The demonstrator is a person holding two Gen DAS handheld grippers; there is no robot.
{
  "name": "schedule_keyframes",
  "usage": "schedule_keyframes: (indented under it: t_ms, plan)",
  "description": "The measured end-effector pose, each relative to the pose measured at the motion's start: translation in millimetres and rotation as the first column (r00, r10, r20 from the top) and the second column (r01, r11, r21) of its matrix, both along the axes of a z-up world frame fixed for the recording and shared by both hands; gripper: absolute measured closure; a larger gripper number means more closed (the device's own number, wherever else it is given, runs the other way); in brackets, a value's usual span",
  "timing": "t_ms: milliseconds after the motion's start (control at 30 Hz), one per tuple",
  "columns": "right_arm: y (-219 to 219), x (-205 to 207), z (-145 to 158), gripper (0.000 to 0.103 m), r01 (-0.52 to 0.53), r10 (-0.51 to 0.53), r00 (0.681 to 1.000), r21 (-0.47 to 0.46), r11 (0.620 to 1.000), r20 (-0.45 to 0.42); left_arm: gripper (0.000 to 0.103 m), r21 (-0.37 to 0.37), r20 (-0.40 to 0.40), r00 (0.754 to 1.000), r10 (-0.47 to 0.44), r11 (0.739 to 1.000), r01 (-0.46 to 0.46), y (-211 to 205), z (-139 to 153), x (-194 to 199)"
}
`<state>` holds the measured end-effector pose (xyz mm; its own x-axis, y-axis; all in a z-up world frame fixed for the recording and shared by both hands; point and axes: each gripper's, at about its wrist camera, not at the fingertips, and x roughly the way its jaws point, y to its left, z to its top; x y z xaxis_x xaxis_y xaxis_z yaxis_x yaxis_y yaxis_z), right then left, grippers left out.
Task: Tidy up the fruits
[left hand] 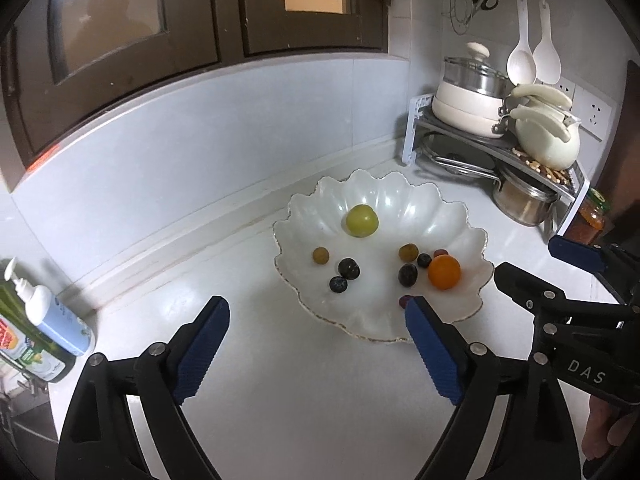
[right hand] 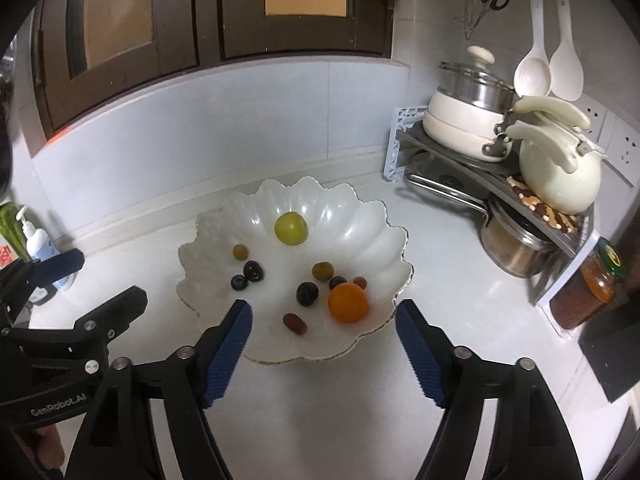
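A white scalloped bowl (left hand: 452, 220) (right hand: 360, 220) sits on the white counter and holds several fruits. Among them are a yellow-green round fruit (left hand: 360, 220) (right hand: 291, 228), an orange (left hand: 444, 272) (right hand: 348, 303), dark plums (left hand: 348, 268) (right hand: 307, 293), small brown fruits (left hand: 321, 255) (right hand: 322, 270) and a reddish date (right hand: 294, 323). My left gripper (left hand: 318, 320) is open and empty, just before the bowl's near rim. My right gripper (right hand: 324, 322) is open and empty, its fingers straddling the bowl's near edge. Each gripper also shows in the other's view, the right one (left hand: 532, 268) and the left one (right hand: 100, 280).
A grey corner rack (left hand: 480, 136) (right hand: 472, 152) at the back right carries white pots, a kettle and a steel pot below. A jar (left hand: 588, 220) (right hand: 596, 284) stands beside it. Soap bottles (left hand: 44, 316) (right hand: 36, 240) stand at the left. A tiled wall runs behind.
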<state>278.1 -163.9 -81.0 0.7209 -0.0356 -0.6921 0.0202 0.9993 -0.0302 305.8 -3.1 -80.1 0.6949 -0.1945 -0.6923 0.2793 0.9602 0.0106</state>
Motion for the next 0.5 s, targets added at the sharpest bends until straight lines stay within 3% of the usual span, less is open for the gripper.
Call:
schedule_keyframes:
  t_ms: [200, 500]
  plan:
    - [8.9, -18.2, 14.0, 0.026, 0.007, -0.007, 1.0, -0.004, 1.0, 0.021, 0.012, -0.002, -0.015, 1.0, 0.015, 1.0, -0.015, 8.9, 6.9, -10.9]
    - [22.0, -36.5, 31.2, 0.026, 0.062, -0.061, 0.997, -0.028, 0.998, 0.047, 0.011, 0.007, 0.037, 0.999, -0.017, 1.0, 0.017, 24.1, 28.6, -27.8]
